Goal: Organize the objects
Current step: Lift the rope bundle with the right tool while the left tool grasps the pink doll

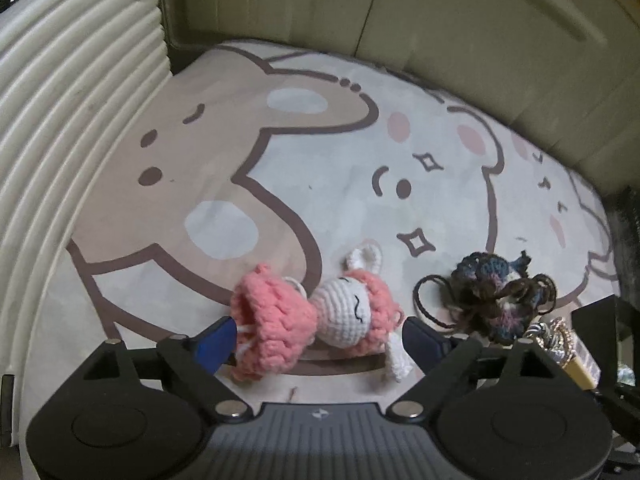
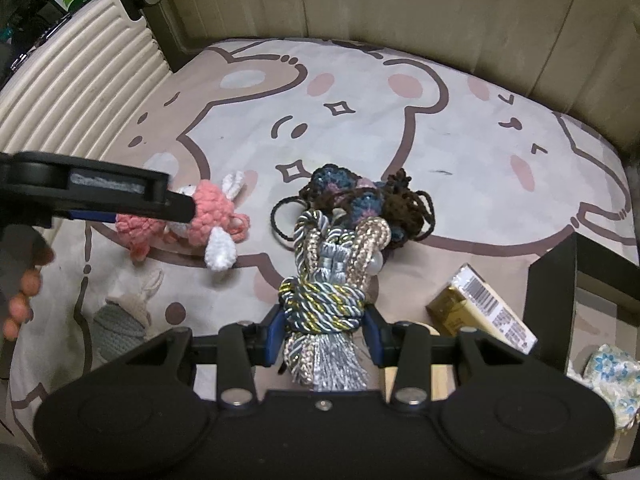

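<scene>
Both cameras look steeply down along their fingers at the cartoon-printed mat [image 1: 320, 128], from close above. The left wrist view sits nearest the pink crochet doll [image 1: 320, 320]. The right wrist view stands more to the right, and both share the doll, the dark crochet piece [image 2: 360, 200] and the mat.
</scene>
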Demonstrator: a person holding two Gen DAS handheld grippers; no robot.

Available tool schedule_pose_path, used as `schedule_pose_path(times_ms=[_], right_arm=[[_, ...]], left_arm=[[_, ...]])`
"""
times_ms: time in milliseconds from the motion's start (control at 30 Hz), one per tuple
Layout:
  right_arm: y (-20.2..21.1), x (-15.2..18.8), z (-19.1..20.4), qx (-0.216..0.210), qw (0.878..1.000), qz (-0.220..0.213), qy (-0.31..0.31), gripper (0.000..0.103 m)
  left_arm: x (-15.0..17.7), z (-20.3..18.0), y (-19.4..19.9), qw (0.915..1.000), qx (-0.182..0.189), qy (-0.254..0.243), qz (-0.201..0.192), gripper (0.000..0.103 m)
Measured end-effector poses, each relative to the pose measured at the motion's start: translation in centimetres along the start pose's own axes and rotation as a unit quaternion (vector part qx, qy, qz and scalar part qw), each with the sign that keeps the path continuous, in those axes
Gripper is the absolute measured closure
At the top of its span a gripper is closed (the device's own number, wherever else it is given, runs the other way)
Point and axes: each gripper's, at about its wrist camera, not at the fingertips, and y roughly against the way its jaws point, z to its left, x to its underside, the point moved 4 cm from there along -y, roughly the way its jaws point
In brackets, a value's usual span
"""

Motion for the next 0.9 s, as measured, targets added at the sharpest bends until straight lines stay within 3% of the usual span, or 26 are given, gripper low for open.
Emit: schedule_pose_path(times_ms=[133,400,533,733,900], right_arm=[[-0.2,0.1,-0.1,-0.012,1.000,0.001,0.007,0.061],[-0.7,0.2,-0.6,-0.033,0.999,0.005,0.023,0.060],[-1.2,0.1,-0.6,-0.037,0.999,0.010,0.033,0.060],[-1.4,0.2,-0.6,-0.039,0.998,0.013,0.042,0.060],[-1.0,0.0,-0.9,-0.036,0.998,0.004,0.045,0.061]], left_arm=[[-0.2,-0.9,-1.5,0.9999,-0.015,0.002,0.006,0.005],[-0.7,-1.7,-3.8,0.9982,-0.061,0.000,0.000,0.004],[-1.0,-1.5,-4.3,0.9976,-0.068,0.005,-0.003,0.008],[-0.7,-1.4,-4.9,0.9966,-0.076,-0.030,0.004,0.009],[-0.8,-1.6,-4.0,0.9977,-0.063,-0.025,0.004,0.020]])
